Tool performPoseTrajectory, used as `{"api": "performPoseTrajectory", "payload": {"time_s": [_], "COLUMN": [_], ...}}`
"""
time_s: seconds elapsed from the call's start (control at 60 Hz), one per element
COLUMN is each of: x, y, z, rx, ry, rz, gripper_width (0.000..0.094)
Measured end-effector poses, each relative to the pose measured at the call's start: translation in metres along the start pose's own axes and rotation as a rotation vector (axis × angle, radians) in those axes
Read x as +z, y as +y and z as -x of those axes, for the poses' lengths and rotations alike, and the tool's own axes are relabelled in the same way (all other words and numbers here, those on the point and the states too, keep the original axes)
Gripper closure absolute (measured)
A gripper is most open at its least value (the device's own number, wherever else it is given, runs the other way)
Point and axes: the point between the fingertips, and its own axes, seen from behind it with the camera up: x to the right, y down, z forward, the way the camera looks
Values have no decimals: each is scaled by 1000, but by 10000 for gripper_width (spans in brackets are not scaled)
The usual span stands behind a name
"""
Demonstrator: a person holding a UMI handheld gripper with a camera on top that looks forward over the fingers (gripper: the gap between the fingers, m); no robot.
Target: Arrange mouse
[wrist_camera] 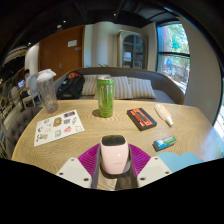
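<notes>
White and pink, a small rounded computer mouse sits between the two fingers of the handheld gripper, low on a light wooden round table. The fingers' magenta pads flank the mouse on either side and appear to touch it, though whether both truly press on it cannot be told. Beyond the mouse, near the table's middle, a tall green drink can stands upright. To the can's right lies a flat black and red rectangular box, and further right a slim white tube-shaped object. Just right of the fingers lies a small teal packet. Left of the can lies a printed white paper sheet, and beyond it a crinkled clear plastic bag. Behind the table stands a grey sofa.
</notes>
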Motion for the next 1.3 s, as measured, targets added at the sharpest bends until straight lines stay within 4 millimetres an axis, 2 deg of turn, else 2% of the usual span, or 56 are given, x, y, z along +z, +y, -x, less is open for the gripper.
{"api": "performPoseTrajectory", "payload": {"time_s": [0.133,0.233,0.317,0.383,0.4,0.467,0.517,0.6,0.75,0.917,1.0,1.1,1.267,1.3], "x": [-60,-106,-126,-131,-133,-120,-115,-109,-106,-91,-87,-86,-86,-89], "y": [-28,-33,-19,1,12,32,47,58,67,80,85,90,92,93], "z": [-32,-88,-147,-178,-189,-202,-208,-215,-216,-208,-201,-202,-201,-201], "rx": [39,49,70,87,98,148,187,207,221,169,169,156,139,144], "ry": [-3,81,200,246,250,257,243,220,195,198,178,167,148,141], "rz": [-123,-192,-201,-182,-178,-128,-101,-77,-65,-22,-6,15,62,70], "gripper_width": [483,486,487,489,486,486,486,489,488,487,487,483,376,309]}}
